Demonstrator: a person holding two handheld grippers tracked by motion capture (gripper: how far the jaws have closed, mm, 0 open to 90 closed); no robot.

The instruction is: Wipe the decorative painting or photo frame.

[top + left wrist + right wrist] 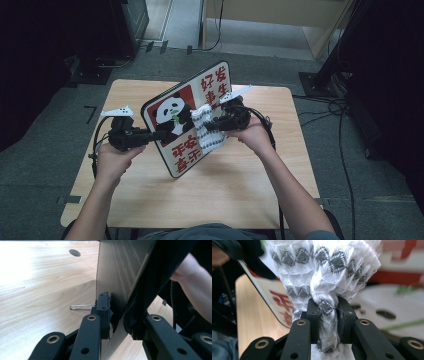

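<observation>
A flat board (186, 116) printed with a panda and red characters stands tilted on one edge above the wooden table (150, 200). My left gripper (162, 134) is shut on the board's left edge; in the left gripper view the jaws (119, 322) pinch the thin board (117, 275) from both sides. My right gripper (209, 126) is shut on a bunched white cloth (207, 131) with a grey diamond pattern, held against the board's printed face. In the right gripper view the cloth (324, 270) bulges above the jaws (327, 315), and the board (392, 312) lies blurred behind it.
A thin metal wire (81, 306) lies on the table by the board's foot. A round hole (74, 252) is in the tabletop. Cables (345, 110) and a stand base (317, 82) lie on the floor at the right; a dark cabinet (125, 25) stands at the back left.
</observation>
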